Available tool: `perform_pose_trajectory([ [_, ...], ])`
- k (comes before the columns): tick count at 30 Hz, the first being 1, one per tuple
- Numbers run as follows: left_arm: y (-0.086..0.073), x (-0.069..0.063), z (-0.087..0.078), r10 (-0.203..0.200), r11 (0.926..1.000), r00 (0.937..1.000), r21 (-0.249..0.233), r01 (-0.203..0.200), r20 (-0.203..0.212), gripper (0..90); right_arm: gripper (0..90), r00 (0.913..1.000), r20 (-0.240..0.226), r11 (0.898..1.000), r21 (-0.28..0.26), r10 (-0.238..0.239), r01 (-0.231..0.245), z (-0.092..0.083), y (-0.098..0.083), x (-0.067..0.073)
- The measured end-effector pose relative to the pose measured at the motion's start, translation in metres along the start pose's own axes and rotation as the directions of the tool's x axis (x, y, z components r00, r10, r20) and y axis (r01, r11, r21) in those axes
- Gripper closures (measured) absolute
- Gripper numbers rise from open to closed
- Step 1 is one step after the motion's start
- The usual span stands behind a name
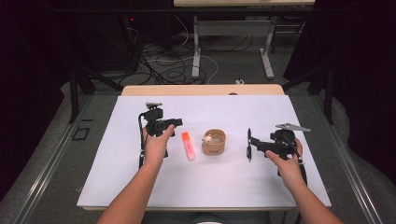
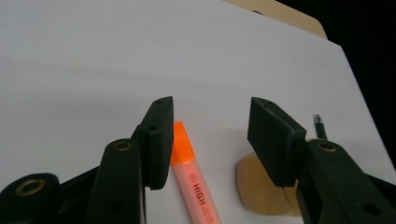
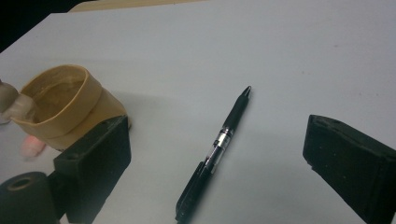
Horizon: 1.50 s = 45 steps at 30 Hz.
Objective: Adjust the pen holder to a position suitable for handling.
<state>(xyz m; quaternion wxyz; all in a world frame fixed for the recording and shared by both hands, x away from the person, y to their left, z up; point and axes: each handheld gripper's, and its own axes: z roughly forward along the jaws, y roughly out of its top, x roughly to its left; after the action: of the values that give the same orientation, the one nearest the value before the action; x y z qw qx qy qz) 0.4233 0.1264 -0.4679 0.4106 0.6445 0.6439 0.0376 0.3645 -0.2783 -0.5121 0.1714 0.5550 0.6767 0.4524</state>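
- Centrally, on the white table cover point(image 1: 210, 182) sits a tan leather pouch-like cup point(image 1: 214, 143), a small pale knob at its rim
- Just left of it lies an orange highlighter point(image 1: 187, 145), well apart from nothing but the cup
- Left gripper point(image 2: 210, 135) hovers with jaws spread, highlighter beside one jaw
- Right gripper point(image 3: 215, 154) is spread wide around a black pen point(image 3: 219, 149) lying on the cover, touching neither jaw

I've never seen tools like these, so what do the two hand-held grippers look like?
Both grippers, left and right, are black, each with two flat rectangular jaws and brass-coloured rivets at the joints. A grey three-cornered plate tops each, and a black cable trails from the left. The forearms are bare, no sleeves.
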Motion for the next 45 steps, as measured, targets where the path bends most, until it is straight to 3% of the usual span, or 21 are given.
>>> perform_pose_trajectory([
  [3, -0.001, -0.002, 0.005, 0.016, 0.9998, 0.9997, 0.012, -0.016, -0.020, 51.8, 7.7, 1.0000, -0.001, 1.000, 0.003, 0.002, -0.002, 0.000, 0.000, -0.001],
  [6, -0.002, -0.004, 0.008, -0.017, 0.9989, 0.9997, 0.044, 0.018, -0.020, 54.5, 8.3, 1.0000, 0.004, 1.000, 0.003, 0.006, -0.006, 0.000, 0.000, -0.001],
  [10, -0.003, -0.005, 0.016, -0.054, 0.9958, 0.9973, 0.072, 0.057, -0.051, 54.4, 9.2, 1.0000, 0.004, 1.000, 0.002, 0.005, -0.006, 0.001, -0.001, -0.002],
  [16, -0.004, -0.002, 0.032, -0.131, 0.9771, 0.9875, 0.157, 0.144, -0.088, 56.7, 9.9, 1.0000, 0.004, 1.000, 0.000, 0.008, -0.008, 0.001, 0.000, -0.002],
  [23, -0.008, -0.002, 0.046, -0.182, 0.9552, 0.9701, 0.205, 0.213, -0.161, 57.4, 10.6, 0.9999, 0.003, 1.000, 0.006, 0.016, -0.016, 0.001, -0.001, -0.001],
  [26, -0.009, -0.002, 0.051, -0.201, 0.9489, 0.9670, 0.214, 0.232, -0.157, 58.4, 11.0, 0.9999, 0.003, 1.000, 0.007, 0.015, -0.015, 0.002, -0.001, 0.000],
  [28, -0.010, -0.002, 0.054, -0.190, 0.9453, 0.9688, 0.237, 0.224, -0.160, 58.2, 11.2, 0.9999, 0.003, 1.000, 0.009, 0.010, -0.010, 0.002, -0.001, -0.001],
  [31, -0.014, -0.003, 0.060, -0.196, 0.9428, 0.9640, 0.236, 0.236, -0.180, 57.8, 11.5, 1.0000, 0.001, 1.000, 0.004, 0.004, -0.004, 0.002, -0.001, 0.000],
  [33, -0.014, -0.002, 0.062, -0.186, 0.9391, 0.9641, 0.255, 0.231, -0.190, 57.8, 11.5, 1.0000, -0.001, 1.000, 0.003, 0.000, 0.000, 0.002, -0.001, 0.000],
  [36, -0.015, -0.003, 0.066, -0.204, 0.9384, 0.9586, 0.240, 0.249, -0.199, 58.9, 11.9, 1.0000, 0.002, 1.000, 0.006, -0.002, 0.002, 0.002, -0.001, -0.001],
  [37, -0.015, -0.002, 0.066, -0.197, 0.9391, 0.9609, 0.244, 0.242, -0.195, 58.9, 12.0, 1.0000, 0.002, 1.000, 0.008, -0.004, 0.004, 0.002, -0.001, -0.001],
  [40, -0.015, -0.002, 0.070, -0.204, 0.9336, 0.9570, 0.253, 0.254, -0.206, 59.6, 12.2, 1.0000, 0.003, 1.000, 0.005, 0.000, 0.000, 0.002, -0.001, -0.001],
  [41, -0.015, -0.001, 0.070, -0.192, 0.9338, 0.9589, 0.262, 0.244, -0.209, 59.3, 12.2, 1.0000, 0.004, 1.000, 0.007, 0.007, -0.007, 0.002, -0.001, -0.001],
  [43, -0.015, -0.002, 0.072, -0.207, 0.9346, 0.9531, 0.244, 0.259, -0.221, 59.2, 12.3, 1.0000, 0.004, 1.000, 0.005, 0.008, -0.008, 0.002, -0.001, -0.001],
  [44, -0.015, -0.001, 0.071, -0.201, 0.9342, 0.9554, 0.251, 0.253, -0.216, 59.2, 12.3, 1.0000, 0.004, 1.000, 0.005, 0.007, -0.007, 0.002, -0.001, -0.001],
  [45, -0.015, -0.001, 0.072, -0.210, 0.9317, 0.9517, 0.249, 0.264, -0.224, 59.2, 12.3, 1.0000, 0.002, 1.000, 0.008, 0.006, -0.006, 0.002, -0.001, -0.001],
])
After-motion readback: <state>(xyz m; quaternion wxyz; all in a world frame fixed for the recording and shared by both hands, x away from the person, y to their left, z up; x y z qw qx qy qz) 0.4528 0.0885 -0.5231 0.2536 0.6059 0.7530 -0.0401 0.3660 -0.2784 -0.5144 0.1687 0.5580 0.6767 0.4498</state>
